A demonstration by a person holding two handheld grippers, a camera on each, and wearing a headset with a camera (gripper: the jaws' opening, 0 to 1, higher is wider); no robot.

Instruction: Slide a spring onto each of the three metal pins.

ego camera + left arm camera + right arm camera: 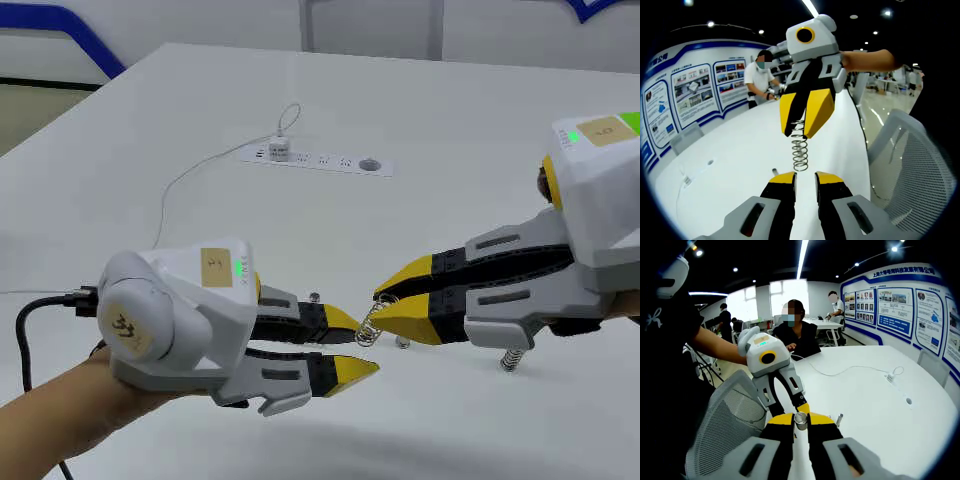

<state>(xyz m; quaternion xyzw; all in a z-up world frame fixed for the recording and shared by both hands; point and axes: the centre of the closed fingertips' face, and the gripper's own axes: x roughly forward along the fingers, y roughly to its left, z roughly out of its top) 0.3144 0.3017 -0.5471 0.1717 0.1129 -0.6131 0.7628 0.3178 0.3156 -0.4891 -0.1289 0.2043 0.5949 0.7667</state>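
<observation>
A black cable (22,340) runs in at the far left to the left claw (369,351). Its grey housing carries a tan sticker (125,331) with a handwritten scrawl, perhaps "44", and a second tan sticker (214,266) whose print is too small to read. This claw's yellow-tipped jaws stand a little apart with nothing between them. Beyond it on the white counter (450,130) lies a white power strip (330,160) with a plug and a thin white lead. A small metal pin (315,297) stands upright just behind the left claw. The spring (371,326) hangs in the air just off the left claw's tips, pinched at its upper end by the closed right claw (382,308). A second pin (403,342) stands below that claw. Further right another spring (512,358) leans on the counter; I cannot tell whether a pin is inside it. The tan sticker (604,130) on the right housing is too faint to read.
</observation>
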